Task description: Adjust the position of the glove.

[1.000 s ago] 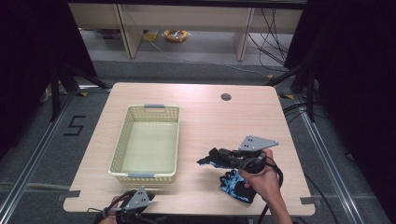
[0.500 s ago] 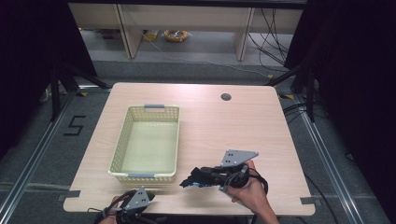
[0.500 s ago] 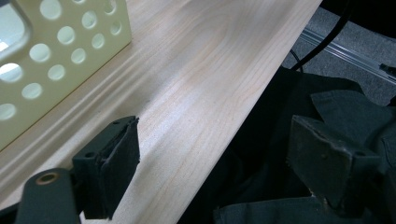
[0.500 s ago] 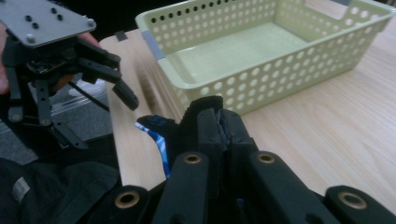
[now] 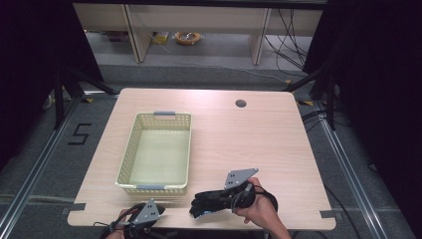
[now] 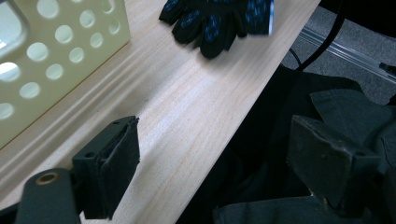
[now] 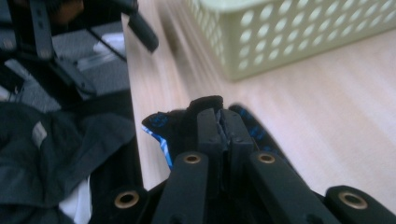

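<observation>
Pinching a black work glove with blue dots (image 7: 163, 128), the right gripper (image 7: 223, 126) has its jaws pressed nearly together on a fold of the fabric, and most of the glove hangs free beyond that pinch. In the high view the right gripper (image 5: 219, 198) sits near the table's front edge at about 5 o'clock from the pale yellow perforated basket (image 5: 158, 185), with the glove (image 5: 205, 203) trailing toward 9 o'clock, low over the wooden table (image 5: 249, 139). My judgement is that the grip is the weak point: only a thin bunch of cloth lies between the pads, so a quick swing toward the basket could let the glove slide out and land on the table or drop off the front edge, which lies just beside it at 6 o'clock. The limp fingers of the glove (image 6: 210, 23) could also catch on the basket's near rim if the carry stays low, folding the glove over the wall rather than inside. The left gripper (image 5: 144, 219) waits at the front edge around 6 o'clock from the basket, jaws spread wide and holding nothing; it lies close to the glove's likely path, so a sideways sweep might brush it or its cable. Lifting higher before crossing the rim would lower these risks.
</observation>
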{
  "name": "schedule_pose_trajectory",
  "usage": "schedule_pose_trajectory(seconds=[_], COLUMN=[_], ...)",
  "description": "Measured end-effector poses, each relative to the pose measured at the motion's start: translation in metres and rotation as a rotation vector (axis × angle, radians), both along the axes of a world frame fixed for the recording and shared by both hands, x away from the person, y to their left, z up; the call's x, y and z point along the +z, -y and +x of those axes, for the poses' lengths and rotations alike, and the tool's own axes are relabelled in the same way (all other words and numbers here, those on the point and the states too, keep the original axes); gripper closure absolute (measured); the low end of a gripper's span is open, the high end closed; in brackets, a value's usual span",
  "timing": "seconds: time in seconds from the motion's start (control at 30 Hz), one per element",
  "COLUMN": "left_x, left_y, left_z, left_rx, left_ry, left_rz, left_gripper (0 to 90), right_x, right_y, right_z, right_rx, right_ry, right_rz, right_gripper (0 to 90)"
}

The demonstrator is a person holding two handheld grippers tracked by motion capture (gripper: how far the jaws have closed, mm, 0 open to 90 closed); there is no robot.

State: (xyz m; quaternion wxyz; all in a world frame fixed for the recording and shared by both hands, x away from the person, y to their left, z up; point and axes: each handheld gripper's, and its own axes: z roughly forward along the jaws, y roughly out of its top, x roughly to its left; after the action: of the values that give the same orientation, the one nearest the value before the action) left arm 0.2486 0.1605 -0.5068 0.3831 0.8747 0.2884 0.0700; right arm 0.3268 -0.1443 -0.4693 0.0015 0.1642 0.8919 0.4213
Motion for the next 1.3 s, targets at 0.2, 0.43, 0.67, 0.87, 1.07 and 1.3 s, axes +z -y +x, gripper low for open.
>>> schedule_pose_trajectory(seconds=[0.2, 0.43, 0.67, 0.87, 1.07, 1.3], left_x=[0.0, -0.002, -0.002, -0.001, -0.001, 0.0], left_y=[0.0, 0.001, 0.001, 0.001, 0.001, 0.0], left_z=[0.001, 0.0, 0.0, 0.0, 0.0, 0.001], left_rx=[-0.024, 0.001, -0.003, -0.006, -0.008, -0.019], left_ry=[0.016, 0.003, 0.002, -0.002, 0.002, 0.018], left_rz=[0.01, 0.006, -0.001, 0.002, 0.004, 0.01], left_gripper=[16.8, 16.8, 16.8, 16.8, 16.8, 16.8], right_x=[-0.01, -0.013, -0.014, 0.003, 0.015, 0.009], right_y=[0.0, 0.005, 0.005, 0.024, 0.057, 0.081], right_z=[-0.005, -0.007, -0.009, -0.008, -0.009, -0.014], right_rx=[0.031, 0.023, -0.018, -0.134, -0.314, -0.436], right_ry=[-0.021, -0.025, -0.037, 0.007, 0.07, 0.077], right_rz=[-0.049, -0.064, -0.066, -0.036, -0.114, -0.176], right_gripper=[88.4, 86.8, 75.6, 65.9, 65.1, 65.8])
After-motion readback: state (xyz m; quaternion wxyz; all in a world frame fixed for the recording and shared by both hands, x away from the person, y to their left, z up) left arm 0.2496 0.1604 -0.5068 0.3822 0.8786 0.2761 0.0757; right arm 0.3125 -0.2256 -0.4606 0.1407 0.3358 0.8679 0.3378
